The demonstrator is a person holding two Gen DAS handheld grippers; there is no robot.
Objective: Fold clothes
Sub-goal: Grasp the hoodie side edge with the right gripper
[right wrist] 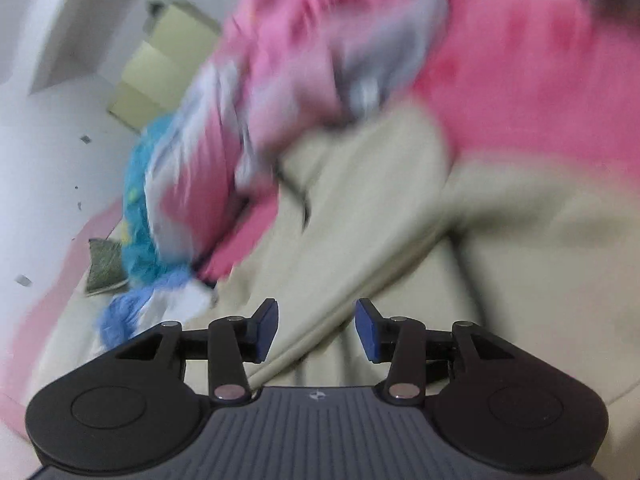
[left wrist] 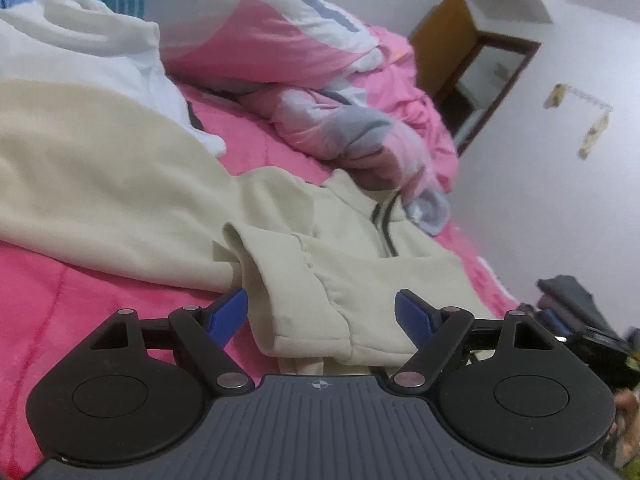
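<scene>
A cream garment [left wrist: 120,184] lies spread over a pink bed cover [left wrist: 60,304]. It has a dark drawstring [left wrist: 384,224] near its far end. My left gripper [left wrist: 320,312] is open, and a folded cuff or hem of the cream garment [left wrist: 304,304] lies between its blue fingertips [left wrist: 228,312]. In the right wrist view, which is blurred by motion, the same cream garment [right wrist: 400,220] fills the lower middle. My right gripper [right wrist: 316,328] is open over a fold edge of it, holding nothing.
A crumpled pink, white and grey quilt [left wrist: 320,80] is piled behind the garment. A white cloth [left wrist: 80,48] lies at the far left. Blue fluffy items [right wrist: 140,208] sit by the wall. A wooden door frame [left wrist: 480,80] and dark objects [left wrist: 580,312] are at right.
</scene>
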